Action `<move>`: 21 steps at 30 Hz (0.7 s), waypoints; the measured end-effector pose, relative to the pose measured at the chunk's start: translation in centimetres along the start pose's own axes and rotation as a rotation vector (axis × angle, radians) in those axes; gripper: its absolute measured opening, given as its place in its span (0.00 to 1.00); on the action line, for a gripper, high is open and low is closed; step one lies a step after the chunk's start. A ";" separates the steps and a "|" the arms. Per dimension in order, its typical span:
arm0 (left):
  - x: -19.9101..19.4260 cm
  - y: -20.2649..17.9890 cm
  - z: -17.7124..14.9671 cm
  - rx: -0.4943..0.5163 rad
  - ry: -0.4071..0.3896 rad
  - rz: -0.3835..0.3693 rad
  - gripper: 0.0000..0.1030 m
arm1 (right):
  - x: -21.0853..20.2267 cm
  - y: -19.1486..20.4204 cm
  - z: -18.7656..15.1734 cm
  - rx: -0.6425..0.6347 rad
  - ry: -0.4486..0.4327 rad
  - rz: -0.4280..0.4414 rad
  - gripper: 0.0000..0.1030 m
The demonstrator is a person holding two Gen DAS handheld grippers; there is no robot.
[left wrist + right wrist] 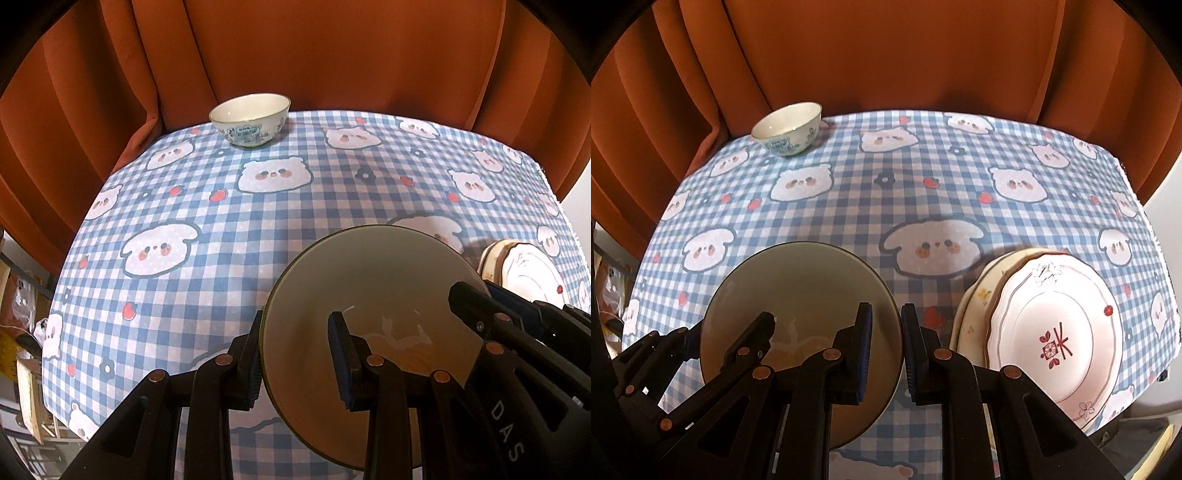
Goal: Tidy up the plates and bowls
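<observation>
Two tongs, one grey plate (369,280): I carry it tilted above the checked counter (221,236), each pair pinching an opposite rim.

My left tongs (295,362) clamp the plate's left edge and my right tongs (886,354) clamp its right edge, pads tight on the rim. Just to the right a stack of plates (1052,332) sits on the counter, a floral one on top, while a small bowl (788,129) stands well apart at the far edge. I judge this the carrying step; next calls for levelling the plate over the stack before both tongs let go together.
</observation>
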State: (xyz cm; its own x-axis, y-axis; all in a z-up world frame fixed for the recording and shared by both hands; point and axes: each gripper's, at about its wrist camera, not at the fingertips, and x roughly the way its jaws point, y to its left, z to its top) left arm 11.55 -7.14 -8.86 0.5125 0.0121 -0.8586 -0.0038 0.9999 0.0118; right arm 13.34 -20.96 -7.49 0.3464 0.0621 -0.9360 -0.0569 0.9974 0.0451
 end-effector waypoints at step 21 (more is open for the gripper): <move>0.8 -0.2 -1.3 -0.012 -0.048 0.009 0.30 | 1.4 0.5 -0.5 -0.041 -0.005 -0.020 0.19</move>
State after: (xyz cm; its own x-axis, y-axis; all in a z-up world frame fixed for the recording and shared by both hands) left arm 10.91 -7.30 -10.24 0.5527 0.0215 -0.8331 -0.0192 0.9997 0.0131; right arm 13.31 -20.44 -9.01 0.3522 0.0426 -0.9350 -0.0883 0.9960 0.0121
